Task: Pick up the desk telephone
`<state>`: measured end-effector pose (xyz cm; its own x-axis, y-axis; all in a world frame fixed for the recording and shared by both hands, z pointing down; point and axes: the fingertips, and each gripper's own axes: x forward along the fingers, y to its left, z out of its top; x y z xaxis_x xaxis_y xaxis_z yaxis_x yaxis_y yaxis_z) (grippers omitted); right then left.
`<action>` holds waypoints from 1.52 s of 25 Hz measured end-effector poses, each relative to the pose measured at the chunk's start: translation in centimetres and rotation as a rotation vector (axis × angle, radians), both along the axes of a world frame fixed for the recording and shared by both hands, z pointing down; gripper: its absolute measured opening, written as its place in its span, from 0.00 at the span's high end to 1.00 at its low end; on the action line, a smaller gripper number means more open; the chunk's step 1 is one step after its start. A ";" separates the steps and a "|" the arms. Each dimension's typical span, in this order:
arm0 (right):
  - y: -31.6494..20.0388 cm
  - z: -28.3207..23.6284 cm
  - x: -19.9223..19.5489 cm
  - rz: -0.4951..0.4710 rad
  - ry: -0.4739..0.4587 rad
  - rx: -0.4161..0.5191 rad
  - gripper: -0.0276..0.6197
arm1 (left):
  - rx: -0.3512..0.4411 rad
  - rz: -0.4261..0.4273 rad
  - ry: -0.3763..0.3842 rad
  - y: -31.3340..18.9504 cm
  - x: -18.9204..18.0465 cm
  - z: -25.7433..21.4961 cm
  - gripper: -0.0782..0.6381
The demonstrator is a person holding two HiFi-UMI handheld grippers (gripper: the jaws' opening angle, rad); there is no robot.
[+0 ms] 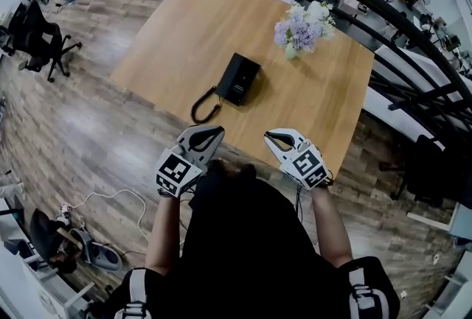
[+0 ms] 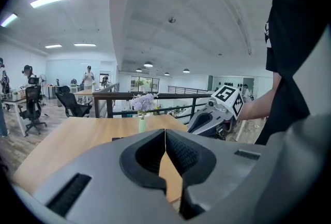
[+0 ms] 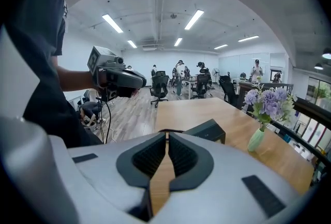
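Fingers [image 2: 181, 154] are pressed together and empty on the left gripper [image 1: 212, 135] and right gripper [image 1: 274, 137], both at the wooden table's [image 1: 169, 37] near edge. Desk telephone [image 1: 237, 79] sits mid-table, well ahead, with its coiled cord [image 1: 204, 107] trailing toward them. Best to open the jaws early and take the body across its narrow width, clear of the cord.

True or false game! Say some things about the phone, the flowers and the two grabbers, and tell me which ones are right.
1. The phone lies on the table. True.
2. The left gripper holds the phone. False: its jaws are shut on nothing, short of the phone.
3. The flowers stand in a vase on the table. True.
4. The right gripper has its jaws wide open. False: they are shut.
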<state>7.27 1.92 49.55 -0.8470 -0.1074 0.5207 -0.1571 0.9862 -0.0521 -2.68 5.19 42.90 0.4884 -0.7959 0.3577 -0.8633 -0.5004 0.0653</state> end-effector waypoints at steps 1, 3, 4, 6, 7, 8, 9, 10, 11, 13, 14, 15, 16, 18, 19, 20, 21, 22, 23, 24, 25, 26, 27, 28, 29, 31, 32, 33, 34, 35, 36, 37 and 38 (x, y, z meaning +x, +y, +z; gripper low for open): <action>-0.1 -0.1 -0.2 -0.002 -0.003 0.000 0.91 | 0.001 -0.004 0.001 -0.1 -0.3 0.0 0.86; -0.3 -0.7 -0.8 -0.007 -0.028 -0.012 0.91 | 0.002 -0.007 0.003 -0.5 -0.7 -0.2 0.86; -0.3 -1.1 -1.1 -0.011 -0.044 -0.020 0.91 | 0.003 -0.006 0.006 -0.6 -0.9 -0.2 0.86; -0.3 -1.5 -1.8 -0.018 -0.062 -0.033 0.91 | 0.004 0.001 0.012 -1.0 -1.3 -0.2 0.86; -0.3 -1.5 -2.1 -0.020 -0.061 -0.035 0.91 | 0.004 0.007 0.015 -1.2 -1.5 0.0 0.86; -0.4 -1.3 -2.4 -0.020 -0.055 -0.034 0.91 | 0.002 0.014 0.018 -1.5 -1.7 0.2 0.86; -0.6 -1.0 -2.7 -0.018 -0.045 -0.032 0.91 | 0.000 0.022 0.021 -1.8 -2.1 0.4 0.86; -0.8 -0.7 -3.1 -0.012 -0.034 -0.030 0.91 | -0.002 0.031 0.025 -2.1 -2.5 0.6 0.86; -1.1 -0.5 -3.4 -0.003 -0.024 -0.030 0.91 | -0.005 0.039 0.028 -2.4 -2.9 0.8 0.86; -1.7 -0.2 -4.1 0.019 -0.007 -0.034 0.91 | -0.009 0.057 0.036 -3.1 -3.7 1.0 0.86; -2.0 -0.3 -4.7 0.030 0.000 -0.036 0.91 | -0.011 0.067 0.042 -3.4 -4.2 1.1 0.86; -2.3 -0.4 -5.3 0.038 0.005 -0.037 0.91 | -0.013 0.077 0.046 -3.9 -4.7 1.1 0.86; -2.6 -0.7 -6.1 0.043 0.006 -0.036 0.91 | -0.016 0.088 0.050 -4.3 -5.2 1.1 0.86; -3.3 -1.2 -7.9 0.051 0.002 -0.033 0.91 | -0.024 0.112 0.054 -5.1 -6.2 1.2 0.86; -3.7 -1.4 -8.9 0.054 0.001 -0.031 0.91 | -0.027 0.124 0.054 -5.6 -6.7 1.3 0.86; -4.0 -1.5 -9.7 0.057 0.000 -0.029 0.91 | -0.029 0.135 0.055 -6.0 -7.2 1.3 0.86; -4.3 -1.6 -10.5 0.060 -0.001 -0.030 0.91 | -0.030 0.145 0.058 -6.4 -7.6 1.2 0.86; -4.6 -1.8 -11.2 0.063 -0.002 -0.031 0.91 | -0.029 0.155 0.062 -6.8 -7.9 1.2 0.86; -4.9 -1.8 -11.7 0.067 -0.003 -0.032 0.91 | -0.029 0.166 0.065 -7.2 -8.3 1.1 0.86; -5.2 -1.8 -12.2 0.073 -0.003 -0.032 0.91 | -0.031 0.176 0.068 -7.6 -8.6 1.2 0.86; -5.4 -1.8 -12.7 0.080 -0.003 -0.034 0.91 | -0.035 0.187 0.068 -7.9 -9.0 1.3 0.86; -5.6 -1.6 -13.2 0.088 -0.003 -0.037 0.91 | -0.041 0.197 0.068 -8.2 -9.4 1.6 0.86; -5.8 -1.4 -13.7 0.096 -0.003 -0.041 0.91 | -0.047 0.207 0.067 -8.5 -9.8 1.9 0.86; -5.9 -1.2 -14.1 0.104 -0.002 -0.046 0.91 | -0.053 0.218 0.066 -8.8 -10.2 2.2 0.86; -6.1 -0.9 -14.4 0.112 0.003 -0.050 0.91 | -0.056 0.229 0.065 -9.1 -10.5 2.4 0.86; -6.6 -0.3 -14.7 0.129 0.020 -0.052 0.91 | -0.056 0.256 0.069 -9.8 -10.9 2.4 0.86; -7.0 -0.2 -14.8 0.140 0.028 -0.052 0.91 | -0.055 0.271 0.074 -10.2 -10.9 2.3 0.86; -7.4 -0.1 -14.7 0.154 0.034 -0.053 0.91 | -0.056 0.287 0.078 -10.7 -10.9 2.2 0.86; -7.8 -0.1 -14.6 0.170 0.040 -0.056 0.91 | -0.058 0.303 0.081 -11.2 -10.8 2.2 0.86; -8.1 0.0 -14.5 0.186 0.048 -0.057 0.91 | -0.061 0.320 0.082 -11.6 -10.7 2.2 0.86; -8.5 0.0 -14.4 0.202 0.055 -0.057 0.91 | -0.064 0.336 0.082 -12.1 -10.6 2.3 0.86; -8.9 0.1 -14.3 0.218 0.058 -0.057 0.91 | -0.065 0.354 0.082 -12.6 -10.6 2.3 0.86; -9.3 0.1 -14.4 0.235 0.056 -0.057 0.91 | -0.064 0.373 0.080 -13.0 -10.5 2.3 0.86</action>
<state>-7.11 -7.33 49.65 -0.7716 -0.2670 0.5774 -0.3862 0.9179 -0.0916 -13.23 -7.81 45.22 0.7686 -0.5356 0.3498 -0.6136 -0.7718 0.1666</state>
